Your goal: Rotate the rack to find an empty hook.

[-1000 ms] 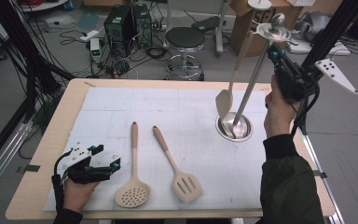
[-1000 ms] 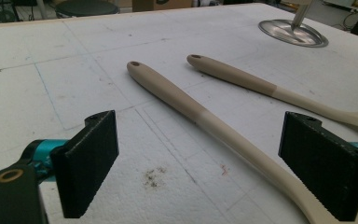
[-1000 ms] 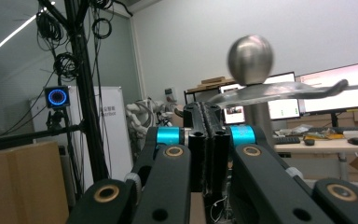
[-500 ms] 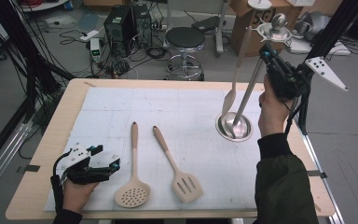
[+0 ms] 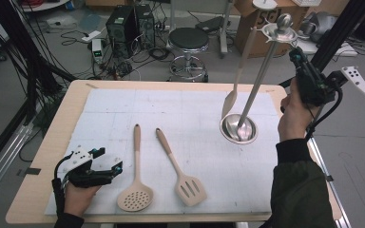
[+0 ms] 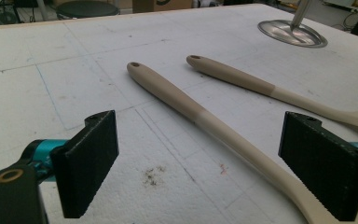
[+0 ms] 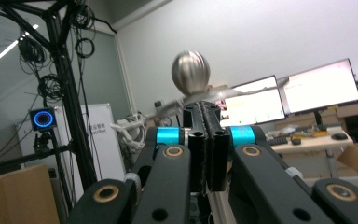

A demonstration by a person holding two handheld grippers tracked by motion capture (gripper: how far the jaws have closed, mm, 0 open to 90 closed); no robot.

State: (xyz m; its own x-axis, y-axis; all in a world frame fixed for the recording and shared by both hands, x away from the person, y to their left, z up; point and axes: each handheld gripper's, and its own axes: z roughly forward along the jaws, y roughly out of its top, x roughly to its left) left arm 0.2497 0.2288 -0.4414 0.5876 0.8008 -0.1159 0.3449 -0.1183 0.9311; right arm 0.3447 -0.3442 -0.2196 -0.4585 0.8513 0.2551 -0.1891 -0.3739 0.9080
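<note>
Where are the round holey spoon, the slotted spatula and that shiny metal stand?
Holey spoon [image 5: 135,197], high view, perforated head.
Slotted spatula [image 5: 188,190], high view, slotted blade.
Metal stand [image 5: 238,129], high view, round base.

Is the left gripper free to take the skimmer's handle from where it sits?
Probably yes: the left gripper rests open beside the skimmer, whose handle lies bare on the mat between its jaws.

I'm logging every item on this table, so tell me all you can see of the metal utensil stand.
The metal utensil stand looks like polished steel: a round dished base resting on the white mat near the table's right edge, a slim pole leaning up toward the right, a small ringed disc near the top and a ball knob. One beige utensil hangs from it, blade just above the base. The right tongs are beside the top.
</note>
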